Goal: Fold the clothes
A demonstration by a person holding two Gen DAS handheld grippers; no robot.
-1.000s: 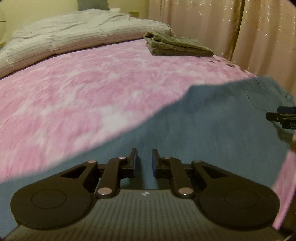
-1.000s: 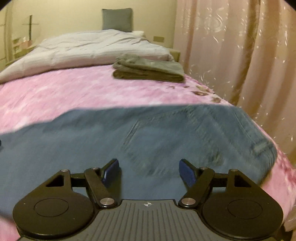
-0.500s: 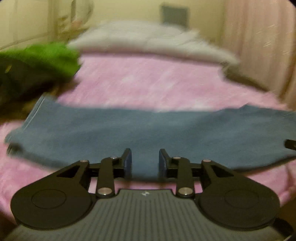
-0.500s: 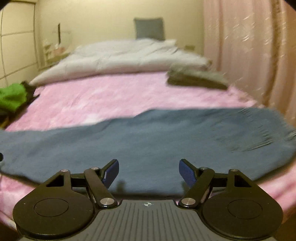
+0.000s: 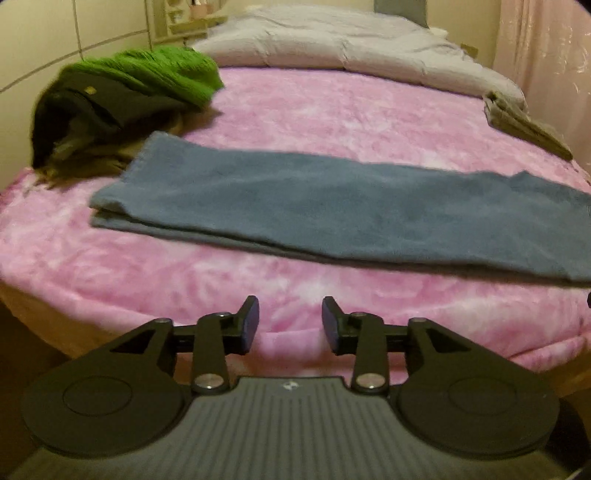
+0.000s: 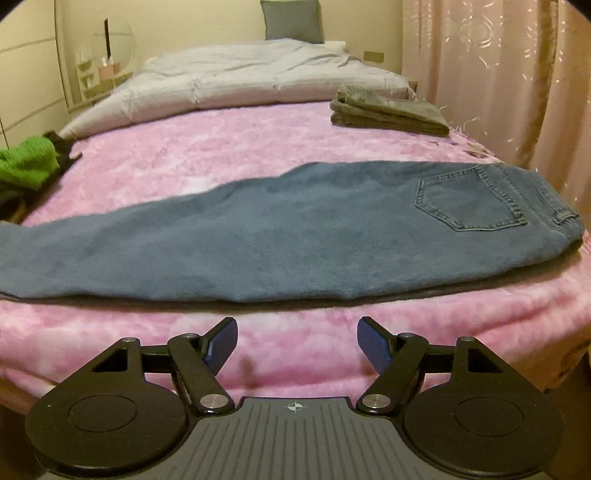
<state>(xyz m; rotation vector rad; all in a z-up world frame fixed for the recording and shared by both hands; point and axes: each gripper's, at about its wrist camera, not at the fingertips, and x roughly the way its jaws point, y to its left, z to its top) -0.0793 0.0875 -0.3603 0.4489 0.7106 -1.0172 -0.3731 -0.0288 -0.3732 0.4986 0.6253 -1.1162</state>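
Now, on the pink blanket [image 6: 229, 155] of the bed: blue jeans [image 6: 280, 236], folded lengthwise, legs stacked, stretched along the near edge. Waistband and back pocket [image 6: 469, 199] toward the right edge; leg hems toward the left edge, just beside a heap of green and dark clothes [image 5: 122, 99] at the left edge. Folded olive garment [image 6: 388, 110] near the far right edge, well apart from the jeans. Grey duvet [image 6: 236, 81] across the far end, grey pillow [image 6: 291, 20] behind it.

Left gripper [image 5: 290, 325] over the near edge, short of the jeans: jaws parted moderately and opening, nothing between them but blanket. Right gripper [image 6: 297, 345] likewise short of the jeans at the near edge: jaws spread wide, empty, blue pads [image 6: 375, 345] showing.
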